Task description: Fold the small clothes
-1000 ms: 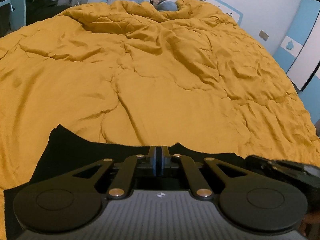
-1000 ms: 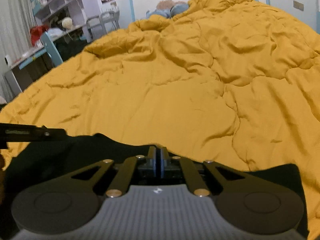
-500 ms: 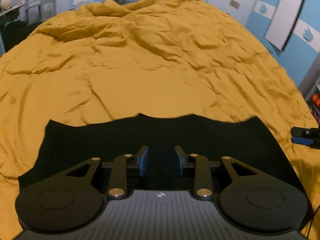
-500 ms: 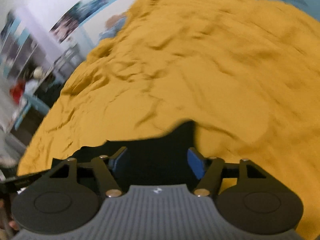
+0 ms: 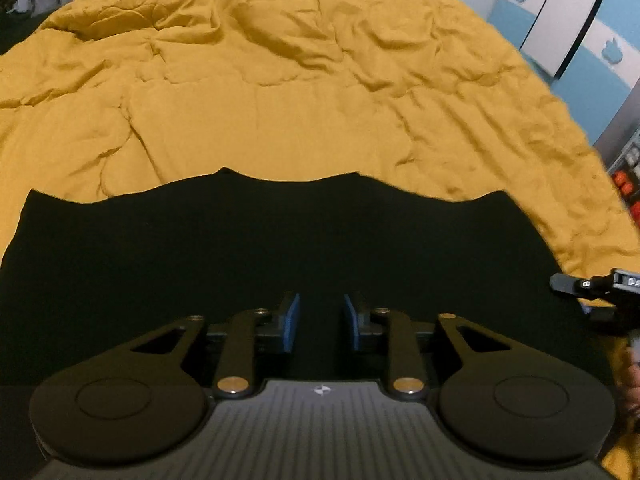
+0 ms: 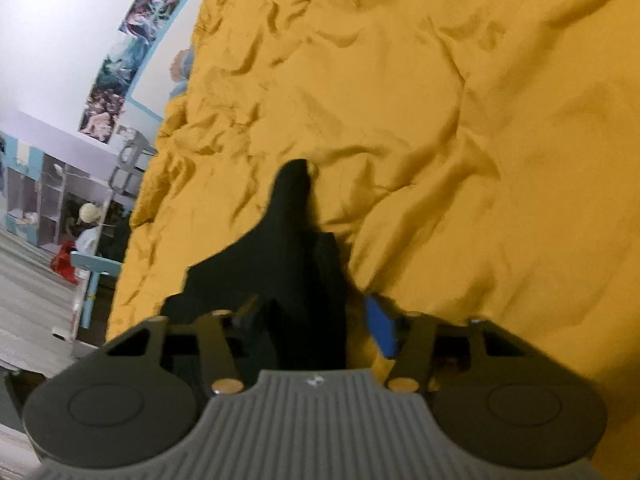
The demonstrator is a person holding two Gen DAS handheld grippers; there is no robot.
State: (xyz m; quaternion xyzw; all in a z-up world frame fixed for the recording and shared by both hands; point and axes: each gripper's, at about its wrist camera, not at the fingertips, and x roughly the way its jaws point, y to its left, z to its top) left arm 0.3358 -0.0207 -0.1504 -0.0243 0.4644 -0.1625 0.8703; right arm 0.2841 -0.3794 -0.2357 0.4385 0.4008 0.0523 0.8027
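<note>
Now | black garment (image 5: 280,248) flat on quilt (image 5: 280,80) | between both closing jaws

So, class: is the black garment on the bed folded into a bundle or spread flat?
Spread flat: the black garment lies wide across the yellow duvet, its far edge wavy.

black left gripper (image 5: 319,322): blue pads, brass screws, ribbed grey body.

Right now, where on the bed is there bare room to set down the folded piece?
The yellow duvet lies bare beyond the black garment's far wavy edge, up to the headboard end, and on its right. Crowded: the near edge, where the left gripper and right gripper, both closing, hover over the black cloth.
</note>
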